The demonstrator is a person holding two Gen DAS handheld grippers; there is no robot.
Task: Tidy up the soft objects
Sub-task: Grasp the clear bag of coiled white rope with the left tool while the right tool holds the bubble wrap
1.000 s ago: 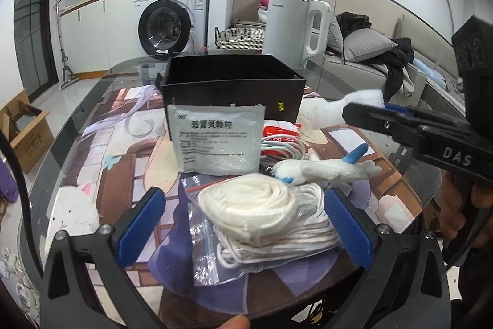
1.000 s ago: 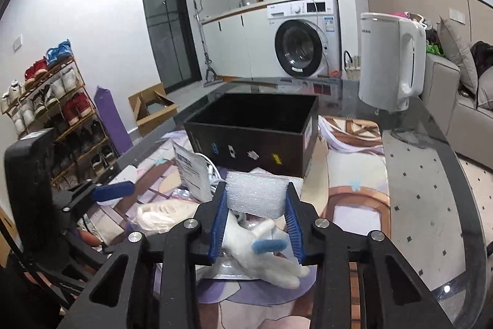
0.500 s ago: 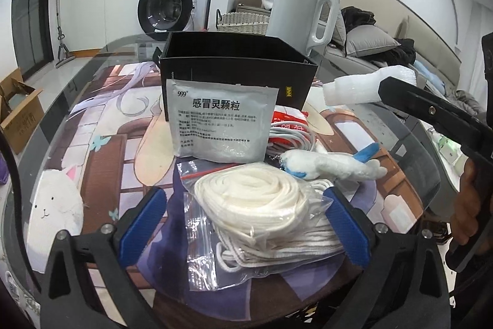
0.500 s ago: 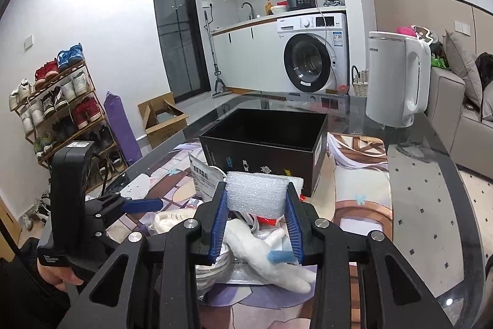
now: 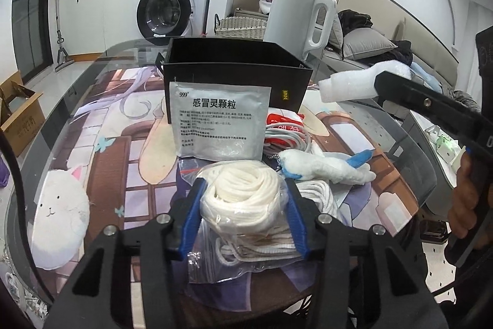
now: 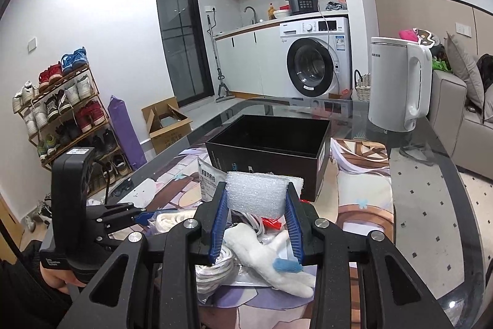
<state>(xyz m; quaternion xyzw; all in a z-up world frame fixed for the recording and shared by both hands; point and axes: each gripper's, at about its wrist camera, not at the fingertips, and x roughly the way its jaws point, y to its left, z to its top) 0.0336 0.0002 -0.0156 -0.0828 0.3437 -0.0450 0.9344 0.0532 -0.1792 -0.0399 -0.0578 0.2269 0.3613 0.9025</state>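
The right hand-held gripper (image 6: pixel 257 232) grips a foam roll (image 6: pixel 257 193) above the table; the left hand-held gripper (image 5: pixel 243 218) clamps bagged cord (image 5: pixel 243 199). Next, I judge: carry foam to the box (image 6: pixel 268 141) at 12 o'clock.

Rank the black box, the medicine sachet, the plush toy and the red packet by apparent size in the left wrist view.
1. black box
2. medicine sachet, nearer the camera, so its rank is unsure
3. plush toy
4. red packet, partly hidden
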